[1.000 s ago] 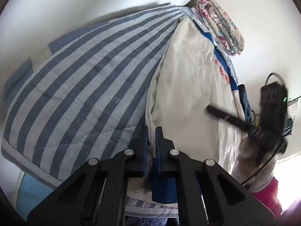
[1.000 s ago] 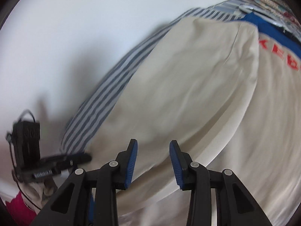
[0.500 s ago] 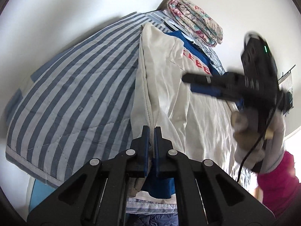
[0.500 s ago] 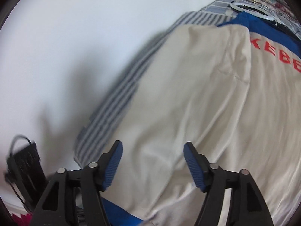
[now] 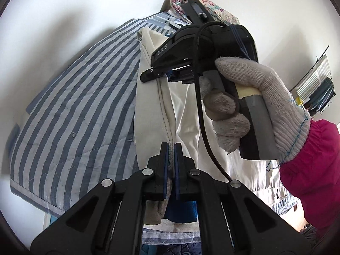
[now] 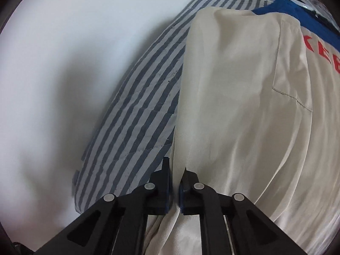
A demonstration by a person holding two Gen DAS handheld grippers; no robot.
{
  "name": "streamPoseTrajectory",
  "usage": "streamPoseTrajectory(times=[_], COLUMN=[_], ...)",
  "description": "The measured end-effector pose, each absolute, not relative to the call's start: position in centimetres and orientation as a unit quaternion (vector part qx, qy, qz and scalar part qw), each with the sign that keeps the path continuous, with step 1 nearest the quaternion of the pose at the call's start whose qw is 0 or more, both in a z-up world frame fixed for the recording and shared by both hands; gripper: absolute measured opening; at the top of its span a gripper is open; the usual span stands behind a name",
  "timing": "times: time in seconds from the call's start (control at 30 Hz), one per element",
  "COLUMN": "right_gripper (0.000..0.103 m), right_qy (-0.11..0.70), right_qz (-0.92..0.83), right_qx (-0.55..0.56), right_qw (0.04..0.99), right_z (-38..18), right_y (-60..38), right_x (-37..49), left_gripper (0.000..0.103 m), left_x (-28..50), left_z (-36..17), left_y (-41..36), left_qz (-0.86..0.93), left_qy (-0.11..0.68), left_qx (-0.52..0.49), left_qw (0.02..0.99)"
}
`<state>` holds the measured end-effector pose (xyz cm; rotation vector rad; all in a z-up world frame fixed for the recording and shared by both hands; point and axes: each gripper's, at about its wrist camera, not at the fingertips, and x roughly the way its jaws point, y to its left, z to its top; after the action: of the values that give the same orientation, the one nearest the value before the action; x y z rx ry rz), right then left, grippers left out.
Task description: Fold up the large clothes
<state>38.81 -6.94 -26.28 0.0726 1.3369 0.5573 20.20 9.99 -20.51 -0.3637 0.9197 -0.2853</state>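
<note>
Your left gripper (image 5: 170, 159) has its jaws nearly closed, pinching the seamed edge of the cream shirt (image 5: 153, 110). Your right gripper (image 6: 174, 182) is likewise clamped on a fold of that shirt (image 6: 233, 106), which lies on the blue-striped quilt (image 6: 144, 110). Red letters (image 6: 318, 51) on it read "KEB", cut off by the frame edge.
</note>
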Motion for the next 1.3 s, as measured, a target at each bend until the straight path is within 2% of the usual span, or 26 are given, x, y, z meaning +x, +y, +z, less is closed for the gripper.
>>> streamPoseTrajectory(times=[0.3, 0.5, 0.7, 0.8, 0.9, 0.93, 1.0, 1.13, 1.3], right_gripper=[0.002, 0.002, 0.002, 0.003, 0.011, 0.022, 0.031, 0.03, 0.028], right_qy=[0.542, 0.52, 0.539, 0.543, 0.544, 0.543, 0.543, 0.553, 0.548], right_qz=[0.265, 0.218, 0.154, 0.156, 0.163, 0.168, 0.177, 0.188, 0.194], right_qx=[0.209, 0.364, 0.371, 0.347, 0.303, 0.3, 0.296, 0.245, 0.176], right_qw=[0.77, 0.742, 0.74, 0.748, 0.765, 0.766, 0.765, 0.774, 0.795], right_z=[-23.6, -28.2, -31.2, -30.0, -27.8, -27.3, -27.1, -26.5, -26.6], right_y=[-17.8, -26.6, -30.9, -31.4, -32.4, -32.5, -33.3, -32.5, -30.9], right_x=[36.3, 32.9, 31.9, 32.1, 30.8, 30.4, 29.1, 25.9, 22.3], left_gripper=[0.002, 0.002, 0.002, 0.002, 0.002, 0.002, 0.003, 0.003, 0.003], left_x=[18.2, 16.9, 15.2, 15.4, 16.8, 17.2, 18.1, 19.8, 19.6], left_z=[-18.4, -18.5, -17.5, -16.8, -17.1, -17.3, -17.7, -18.9, -21.6], left_y=[3.3, -0.6, 0.3, 3.0, 5.8, 6.2, 6.7, 5.3, 1.5], left_qz=[-0.179, -0.222, -0.27, -0.25, -0.22, -0.216, -0.212, -0.228, -0.257], left_qy=[0.418, 0.429, 0.454, 0.449, 0.456, 0.461, 0.466, 0.48, 0.51], left_qx=[-0.073, -0.038, -0.092, -0.122, -0.15, -0.163, -0.173, -0.178, -0.136], left_qw=[0.888, 0.875, 0.844, 0.849, 0.849, 0.845, 0.842, 0.828, 0.81])
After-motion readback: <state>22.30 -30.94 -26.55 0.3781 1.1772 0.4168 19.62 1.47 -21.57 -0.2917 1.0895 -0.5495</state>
